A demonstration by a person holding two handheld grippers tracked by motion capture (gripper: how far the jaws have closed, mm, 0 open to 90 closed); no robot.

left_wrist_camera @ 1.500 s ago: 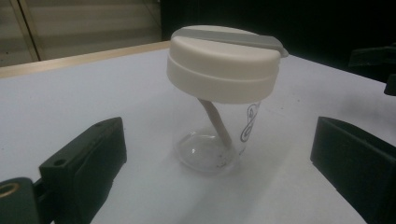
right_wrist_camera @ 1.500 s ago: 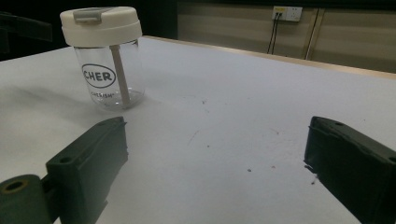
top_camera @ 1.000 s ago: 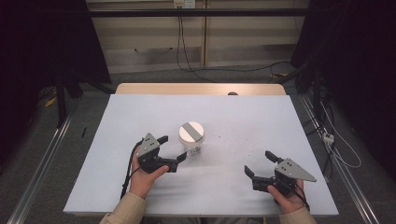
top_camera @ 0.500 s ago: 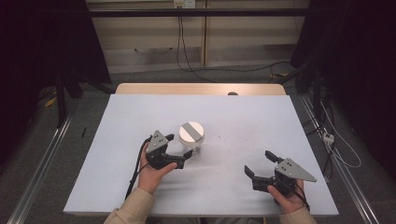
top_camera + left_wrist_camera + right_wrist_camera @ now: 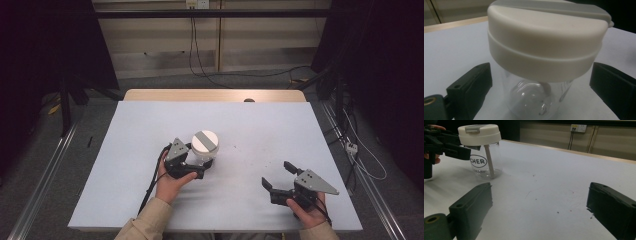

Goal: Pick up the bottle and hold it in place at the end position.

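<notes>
The clear jar (image 5: 204, 150) with its white lid (image 5: 205, 141) stands left of centre on the counter (image 5: 280, 130). The left tool (image 5: 202, 169) has moved in since a second ago, its released jaws now flanking the jar, ready to clamp. The right gripper view alone shows the jar's lettering (image 5: 478, 161); the right tool (image 5: 280, 176) idles released, lower right.

It looked like a lab or test room: a bare white table (image 5: 150, 130), metal floor rails (image 5: 45, 170), loose cables (image 5: 210, 75), wall sockets (image 5: 196, 4) and dark curtains (image 5: 45, 45).
</notes>
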